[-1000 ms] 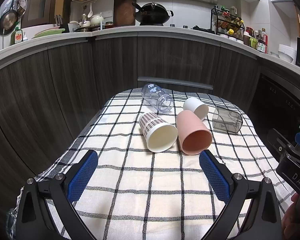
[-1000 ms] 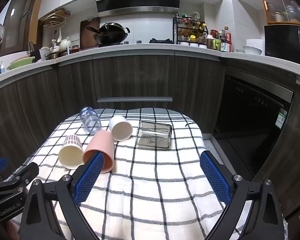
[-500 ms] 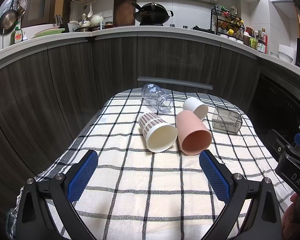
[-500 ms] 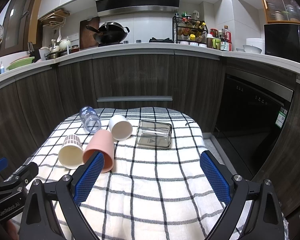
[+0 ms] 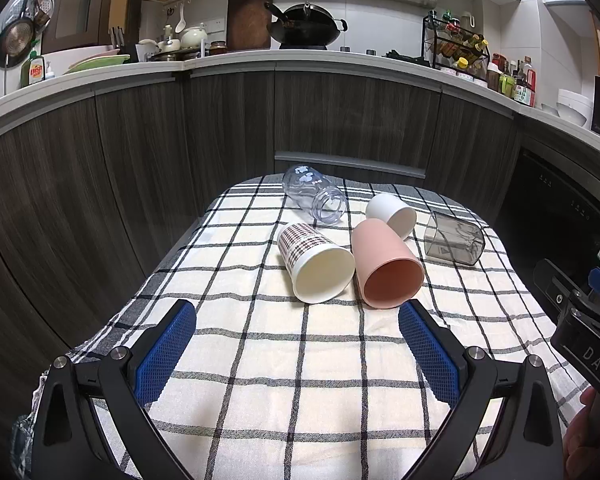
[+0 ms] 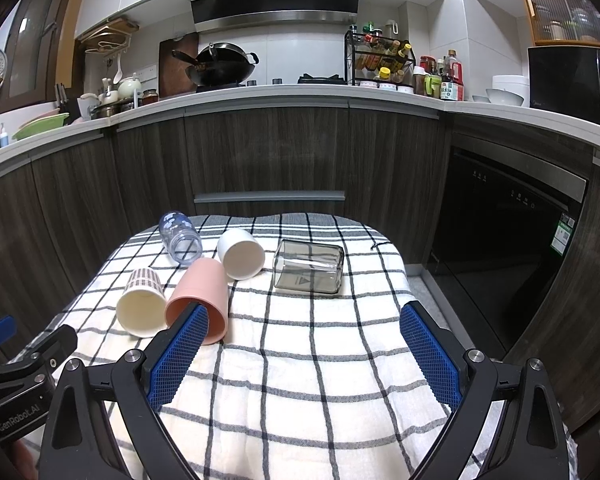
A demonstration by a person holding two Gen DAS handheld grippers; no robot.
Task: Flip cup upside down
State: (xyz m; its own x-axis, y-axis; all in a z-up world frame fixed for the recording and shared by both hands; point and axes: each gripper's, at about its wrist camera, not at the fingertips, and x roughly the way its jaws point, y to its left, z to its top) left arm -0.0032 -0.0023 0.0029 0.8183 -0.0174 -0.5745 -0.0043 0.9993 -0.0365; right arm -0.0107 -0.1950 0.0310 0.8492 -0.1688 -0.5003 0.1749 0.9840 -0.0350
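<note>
Several cups lie on their sides on a checked cloth [image 5: 300,380]: a houndstooth paper cup [image 5: 314,266], a pink cup [image 5: 386,264], a white cup [image 5: 392,210], a clear bottle-like cup [image 5: 314,196] and a smoky square glass [image 5: 454,240]. In the right wrist view they are the paper cup [image 6: 142,304], pink cup [image 6: 202,290], white cup [image 6: 240,254], clear cup [image 6: 180,234] and square glass [image 6: 310,266]. My left gripper [image 5: 296,344] is open and empty, short of the paper and pink cups. My right gripper [image 6: 304,350] is open and empty, nearer than the square glass.
The clothed table ends just before dark wooden kitchen cabinets [image 5: 340,120]. A dishwasher [image 6: 500,260] stands to the right. The counter above holds a wok [image 6: 220,66], a spice rack and bowls. Each gripper's body shows at the edge of the other's view.
</note>
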